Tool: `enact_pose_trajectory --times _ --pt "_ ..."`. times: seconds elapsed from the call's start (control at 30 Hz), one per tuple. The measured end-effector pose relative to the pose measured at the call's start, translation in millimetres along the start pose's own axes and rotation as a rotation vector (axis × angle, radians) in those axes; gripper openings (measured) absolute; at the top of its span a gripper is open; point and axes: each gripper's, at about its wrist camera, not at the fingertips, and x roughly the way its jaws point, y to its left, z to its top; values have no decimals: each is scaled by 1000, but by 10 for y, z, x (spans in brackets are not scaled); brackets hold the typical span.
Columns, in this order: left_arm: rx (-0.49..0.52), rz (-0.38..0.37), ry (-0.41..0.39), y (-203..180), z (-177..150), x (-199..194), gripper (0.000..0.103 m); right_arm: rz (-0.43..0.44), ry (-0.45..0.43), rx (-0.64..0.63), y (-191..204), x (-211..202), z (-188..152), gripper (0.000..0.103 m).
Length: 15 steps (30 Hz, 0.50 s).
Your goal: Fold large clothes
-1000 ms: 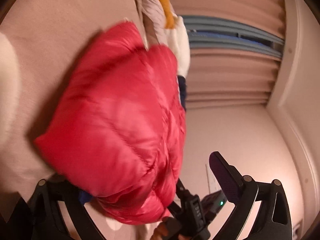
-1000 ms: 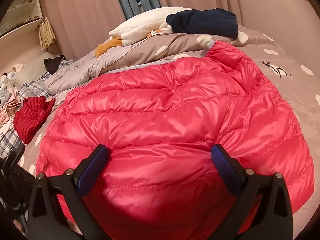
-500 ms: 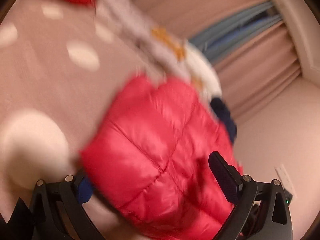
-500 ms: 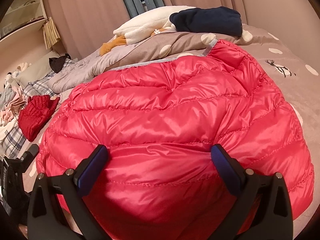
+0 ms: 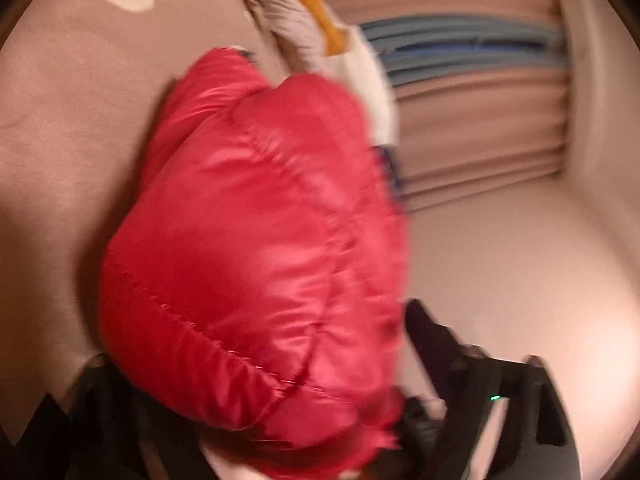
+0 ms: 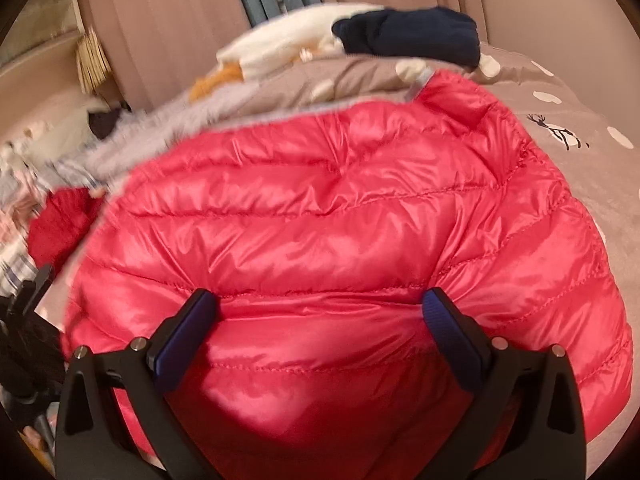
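**Red puffy jacket on the spotty bed**

A big red puffy jacket lies in a soft heap on a bed. The bed has a brown cover with white dots and a small deer picture.

The right tongs point down at the near side of the jacket. Their two blue fingers stand wide apart, and the shiny red cloth bulges up between them. They are spread, not squeezing.

The left tongs are at an end of the jacket. This picture is blurry. One dark finger shows just beside the red cloth; the other is hidden under it. These tongs have just been closing, with the jacket between them. I cannot tell if they are pinching it.

Behind the jacket, more clothes are piled on the bed: a white fluffy thing, a dark blue folded thing and a bit of orange. A smaller red cloth lies to the left. Pink curtains hang at the back.
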Motion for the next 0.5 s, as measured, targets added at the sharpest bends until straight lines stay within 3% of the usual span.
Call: enact_pose_trajectory --times 0.13,0.2,0.37,0.5 --pt "44 95 -21 -57 -94 25 62 -110 26 -83 111 203 -43 103" --pt "61 125 -31 -47 -111 69 58 -121 13 -89 120 248 -63 103" --pt "79 141 -65 -39 -185 14 54 -94 -43 -92 107 139 -104 103" --pt "108 194 -108 -60 -280 -95 50 -35 -59 -70 -18 -215 -90 101"
